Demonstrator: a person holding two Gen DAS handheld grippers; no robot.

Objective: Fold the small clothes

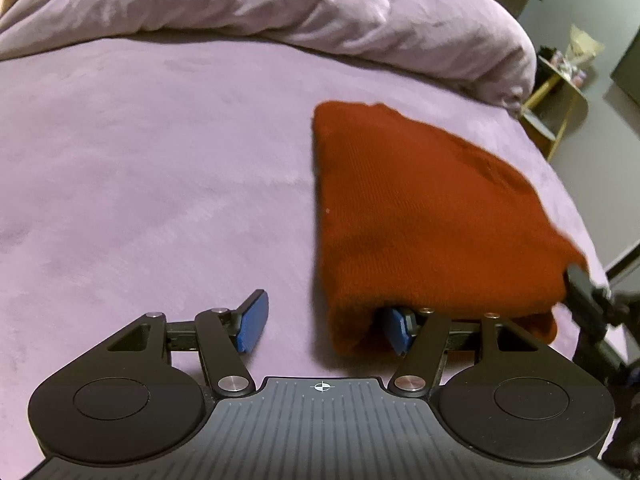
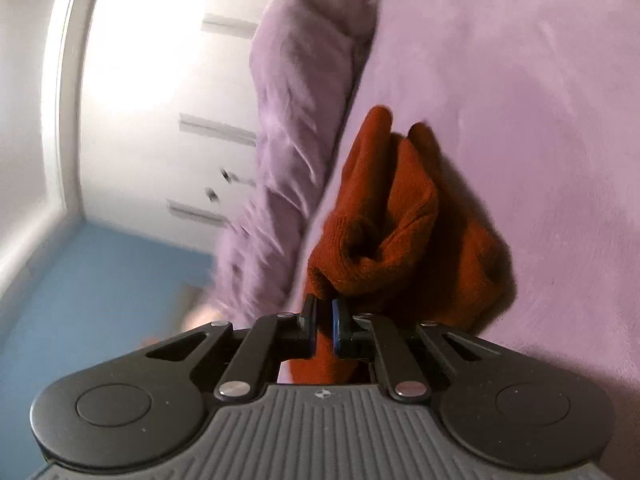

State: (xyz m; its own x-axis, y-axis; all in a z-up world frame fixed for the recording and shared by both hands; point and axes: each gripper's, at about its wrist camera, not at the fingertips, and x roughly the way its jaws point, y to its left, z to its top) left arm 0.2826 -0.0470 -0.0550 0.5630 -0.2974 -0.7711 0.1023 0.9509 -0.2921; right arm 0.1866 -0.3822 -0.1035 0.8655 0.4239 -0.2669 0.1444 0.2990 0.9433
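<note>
Two grippers are working one rust-red knit garment on the lilac bed. I am holding my left gripper with jaws spread wide, its right finger tucked under the garment's near edge. My right gripper is pinching a bunched corner, jaws nearly closed. From the left wrist, the garment's long axis is running away from me toward the rumpled duvet.

**Surroundings: Non-Task Items**

A lilac bed sheet covers the bed. A crumpled purple duvet lies bunched along its far edge. Beyond the bed corner stands a small yellow-framed side shelf holding small items too blurred to identify. The right wrist view shows a white wall and a blue surface.
</note>
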